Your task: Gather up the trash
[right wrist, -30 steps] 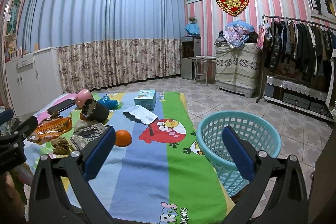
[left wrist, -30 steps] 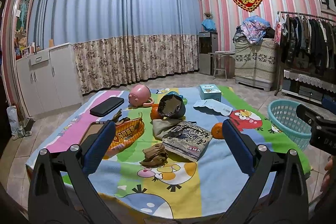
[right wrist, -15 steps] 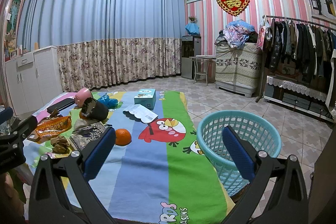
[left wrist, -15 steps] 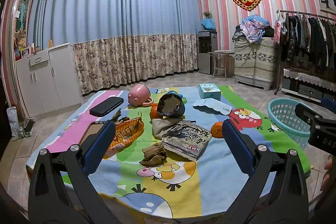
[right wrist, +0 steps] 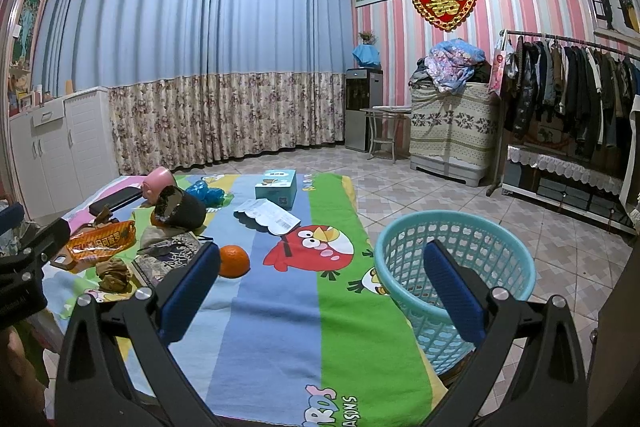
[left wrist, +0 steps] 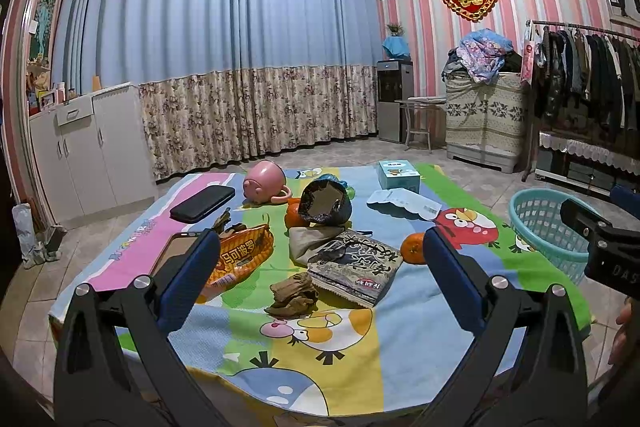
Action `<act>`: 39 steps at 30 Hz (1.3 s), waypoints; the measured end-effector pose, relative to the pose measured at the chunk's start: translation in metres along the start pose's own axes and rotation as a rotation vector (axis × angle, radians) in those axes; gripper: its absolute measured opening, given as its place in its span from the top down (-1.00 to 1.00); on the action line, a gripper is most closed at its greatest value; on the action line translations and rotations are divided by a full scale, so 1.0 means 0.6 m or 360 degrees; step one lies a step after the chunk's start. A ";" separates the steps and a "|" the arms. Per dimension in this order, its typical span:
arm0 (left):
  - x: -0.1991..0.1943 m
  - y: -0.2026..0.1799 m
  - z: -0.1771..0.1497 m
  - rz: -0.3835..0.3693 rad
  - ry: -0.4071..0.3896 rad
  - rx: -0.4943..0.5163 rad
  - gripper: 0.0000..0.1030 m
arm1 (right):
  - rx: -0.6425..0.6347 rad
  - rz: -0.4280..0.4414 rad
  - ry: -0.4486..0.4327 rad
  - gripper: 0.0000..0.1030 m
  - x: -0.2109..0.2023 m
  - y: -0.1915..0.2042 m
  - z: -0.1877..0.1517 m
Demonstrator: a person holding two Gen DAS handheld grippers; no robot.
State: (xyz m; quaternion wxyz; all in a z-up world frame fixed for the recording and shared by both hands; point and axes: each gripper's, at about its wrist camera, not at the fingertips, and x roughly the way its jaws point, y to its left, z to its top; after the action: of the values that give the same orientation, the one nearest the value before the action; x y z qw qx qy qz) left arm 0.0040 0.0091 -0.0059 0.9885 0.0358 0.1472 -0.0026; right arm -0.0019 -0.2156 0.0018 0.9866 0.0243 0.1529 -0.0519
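A cartoon-print mat (left wrist: 288, 359) (right wrist: 280, 327) holds the litter: an orange snack bag (left wrist: 240, 255) (right wrist: 100, 237), a brown crumpled wad (left wrist: 294, 295) (right wrist: 114, 273), a dark printed packet (left wrist: 356, 263) (right wrist: 168, 251), a black crumpled bag (left wrist: 324, 203) (right wrist: 180, 207), white paper (left wrist: 404, 201) (right wrist: 268, 215) and blue plastic (right wrist: 208, 193). A teal basket (left wrist: 548, 227) (right wrist: 452, 267) stands off the mat's right edge. My left gripper (left wrist: 320, 275) hangs open over the mat's near end, short of the wad. My right gripper (right wrist: 320, 283) is open too, between mat and basket.
Also on the mat: oranges (left wrist: 414, 247) (right wrist: 234, 261), a pink pig cup (left wrist: 266, 183), a black case (left wrist: 202, 203), a phone (left wrist: 176, 255), a light blue box (left wrist: 398, 173) (right wrist: 276, 183). White cabinets (left wrist: 84, 151) stand left, a clothes rack (right wrist: 568, 95) right. Tiled floor lies around.
Both views have shifted only slightly; the grippers stay open and nothing on the mat has moved.
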 end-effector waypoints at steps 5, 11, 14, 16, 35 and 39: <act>-0.001 -0.001 0.001 -0.0002 -0.0002 -0.0004 -0.90 | -0.0001 -0.0001 0.0000 -0.92 0.000 0.000 0.000; -0.007 -0.002 0.004 -0.0001 -0.0010 0.0002 -0.90 | 0.0000 -0.0001 0.0000 -0.92 0.001 0.000 -0.001; -0.007 -0.003 0.005 -0.0001 -0.0005 0.0000 -0.90 | -0.0002 -0.0001 -0.0001 -0.92 0.001 0.000 -0.001; -0.007 -0.003 0.004 -0.0001 -0.0005 0.0002 -0.90 | -0.0004 -0.0001 -0.0003 -0.92 0.000 0.000 -0.001; -0.007 -0.003 0.004 -0.0002 -0.0007 0.0003 -0.90 | -0.0002 -0.0002 -0.0003 -0.92 0.000 0.001 -0.001; -0.011 -0.003 0.005 -0.0002 -0.0011 0.0004 -0.90 | -0.0004 -0.0003 -0.0003 -0.92 0.000 0.002 0.000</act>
State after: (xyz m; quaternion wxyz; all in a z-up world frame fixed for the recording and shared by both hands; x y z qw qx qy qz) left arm -0.0013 0.0069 -0.0012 0.9889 0.0368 0.1438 -0.0035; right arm -0.0017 -0.2146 0.0016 0.9867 0.0229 0.1521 -0.0527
